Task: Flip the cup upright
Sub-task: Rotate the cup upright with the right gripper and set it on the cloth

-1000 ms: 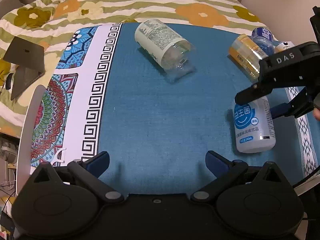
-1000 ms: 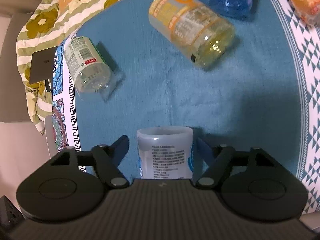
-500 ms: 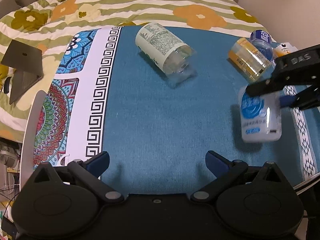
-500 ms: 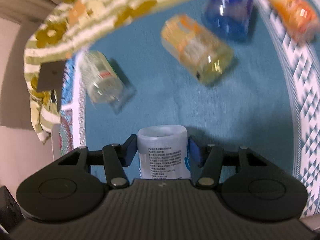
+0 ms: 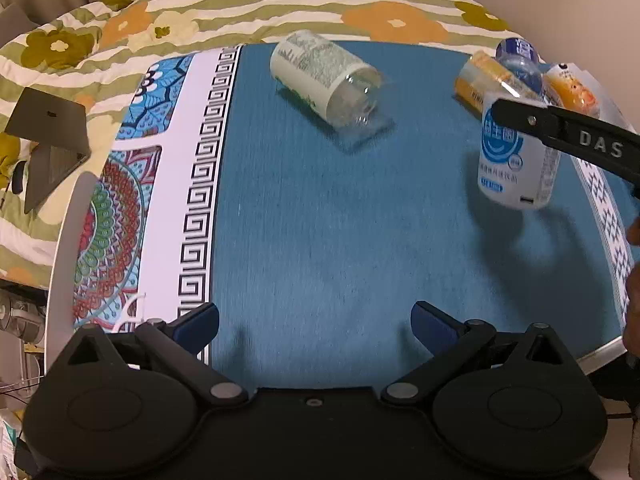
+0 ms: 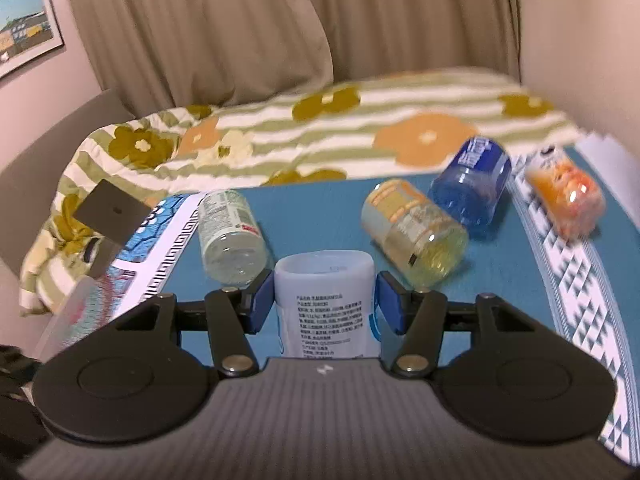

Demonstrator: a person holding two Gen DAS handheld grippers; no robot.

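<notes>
My right gripper (image 6: 325, 306) is shut on a white cup with a blue label (image 6: 326, 304), its blue pads (image 6: 261, 300) pressing both sides. In the left wrist view the same cup (image 5: 516, 160) hangs tilted, nearly upright, just above the blue cloth, with the right gripper's black finger (image 5: 560, 128) across it. My left gripper (image 5: 316, 322) is open and empty, low over the near part of the blue cloth (image 5: 320, 220).
Several other cups lie on their sides: a clear white-label one (image 5: 324, 76), a yellow one (image 6: 414, 232), a blue one (image 6: 472, 180) and an orange one (image 6: 564, 196). A flowered blanket (image 5: 240, 8) lies behind. The table's rim (image 5: 64, 208) is at left.
My right gripper closed on the white cup, lifted it off the cloth and turned it from lying flat to nearly upright. The left gripper stayed put.
</notes>
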